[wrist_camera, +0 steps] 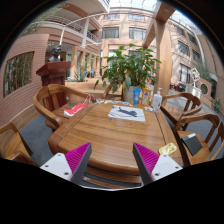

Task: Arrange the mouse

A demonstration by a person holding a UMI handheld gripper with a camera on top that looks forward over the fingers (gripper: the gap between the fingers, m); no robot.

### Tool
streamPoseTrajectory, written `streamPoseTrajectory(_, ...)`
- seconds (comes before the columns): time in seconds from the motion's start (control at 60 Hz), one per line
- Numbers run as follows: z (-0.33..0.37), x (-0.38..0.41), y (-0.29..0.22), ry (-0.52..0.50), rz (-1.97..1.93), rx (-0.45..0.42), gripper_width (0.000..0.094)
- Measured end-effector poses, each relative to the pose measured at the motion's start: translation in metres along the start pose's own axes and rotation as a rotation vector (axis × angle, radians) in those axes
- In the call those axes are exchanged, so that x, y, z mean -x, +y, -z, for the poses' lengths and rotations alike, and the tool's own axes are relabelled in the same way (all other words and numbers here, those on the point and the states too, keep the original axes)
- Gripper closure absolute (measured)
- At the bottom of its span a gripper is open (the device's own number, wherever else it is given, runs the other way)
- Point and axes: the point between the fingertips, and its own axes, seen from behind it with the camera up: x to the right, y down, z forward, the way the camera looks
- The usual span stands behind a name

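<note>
Mouse is not showing plainly anywhere: a small pale object (166,149) is lying at the near rim of the round wooden surface (105,135), at about 3 o'clock from the tongs (110,150) and just beside the right finger, and it may be the mouse, though I cannot tell for sure. The tongs are hanging wide apart over the near rim, gripping nothing, with bare wood showing between the pink pads (72,160). At 12 o'clock, beyond the fingers, papers (127,113) are lying on the far side, with bottles (148,98) and a potted plant (130,68) standing behind them; a red item (75,109) is sitting at 11 o'clock. Chairs (55,100) are ringing the surface. Judging by this, the search-and-approach step is under way; the next move is probably calling for a swing toward 3 o'clock to bring the pale object between the fingers before closing.
</note>
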Motion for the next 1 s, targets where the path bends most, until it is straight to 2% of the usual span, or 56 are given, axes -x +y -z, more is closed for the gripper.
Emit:
streamPoseTrajectory(0.167, -0.013, -0.024, 0.036, 0.023, -0.026, 0.065, 0.0088)
streamPoseTrajectory(0.417, -0.043, -0.106, 0.110, 0.134, -0.101, 0.190, 0.0087)
streamPoseTrajectory(0.6, -0.069, -0.180, 0.115, 0.261, -0.151, 0.168, 0.0086)
streamPoseTrajectory(0.767, -0.099, -0.226, 0.111, 0.319, -0.187, 0.145, 0.0088)
streamPoseTrajectory(1.0, -0.135, -0.257, 0.102, 0.350, -0.220, 0.148, 0.0082)
